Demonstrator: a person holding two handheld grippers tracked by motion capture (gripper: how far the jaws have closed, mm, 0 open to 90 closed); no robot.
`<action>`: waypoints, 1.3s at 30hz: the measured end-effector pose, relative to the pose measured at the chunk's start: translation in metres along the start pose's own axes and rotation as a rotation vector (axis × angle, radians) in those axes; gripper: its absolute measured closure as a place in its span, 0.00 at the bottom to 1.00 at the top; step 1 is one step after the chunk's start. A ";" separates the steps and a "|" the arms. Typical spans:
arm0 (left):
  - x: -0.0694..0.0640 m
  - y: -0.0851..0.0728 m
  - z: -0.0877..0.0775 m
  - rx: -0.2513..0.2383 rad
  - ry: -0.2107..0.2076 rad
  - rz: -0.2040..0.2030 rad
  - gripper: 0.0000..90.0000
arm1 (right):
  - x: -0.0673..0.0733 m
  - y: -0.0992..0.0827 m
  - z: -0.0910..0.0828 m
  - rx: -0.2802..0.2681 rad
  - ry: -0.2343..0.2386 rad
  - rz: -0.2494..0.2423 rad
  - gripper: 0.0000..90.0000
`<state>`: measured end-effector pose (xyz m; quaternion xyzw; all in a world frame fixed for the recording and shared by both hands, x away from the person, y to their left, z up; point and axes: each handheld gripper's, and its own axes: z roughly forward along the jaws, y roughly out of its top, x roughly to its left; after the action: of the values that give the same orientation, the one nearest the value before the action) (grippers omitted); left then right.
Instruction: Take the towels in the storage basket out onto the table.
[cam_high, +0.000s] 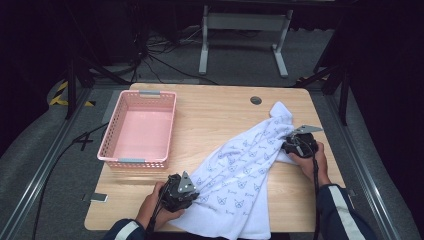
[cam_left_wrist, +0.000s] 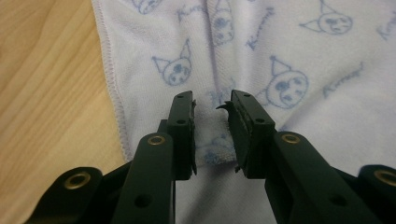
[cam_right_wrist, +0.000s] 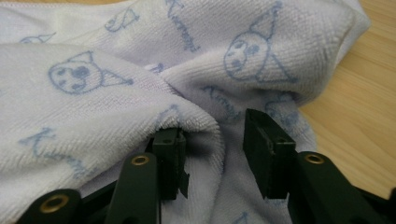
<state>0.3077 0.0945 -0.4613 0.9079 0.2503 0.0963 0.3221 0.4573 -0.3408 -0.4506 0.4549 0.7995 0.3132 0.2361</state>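
Lying diagonally across the right half of the wooden table (cam_high: 220, 115): white printed towel (cam_high: 240, 175), one end bunched near the far right, the other draped over the near edge. Left gripper (cam_high: 187, 192) at the towel's near-left edge, jaws narrow with a pinched fold of cloth (cam_left_wrist: 212, 149) between them, pads close on it but can't tell if clamped. Right gripper (cam_high: 289, 145) at the bunched end, jaws apart, towel fold between, not pressed. Pink basket (cam_high: 137, 160) at left, well apart.
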 end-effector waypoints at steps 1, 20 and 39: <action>-0.003 -0.001 0.000 -0.007 -0.003 0.008 0.80 | 0.001 0.003 0.003 -0.002 0.009 -0.011 0.66; 0.013 0.091 0.044 -0.075 -0.013 0.090 0.57 | -0.006 -0.029 -0.043 -0.040 0.001 0.047 0.61; 0.024 0.059 0.046 -0.004 -0.031 0.051 0.80 | -0.029 -0.037 -0.032 0.036 -0.144 0.099 0.71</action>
<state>0.3668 0.0424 -0.4589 0.9147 0.2219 0.0909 0.3252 0.4286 -0.3898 -0.4522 0.5195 0.7624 0.2766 0.2691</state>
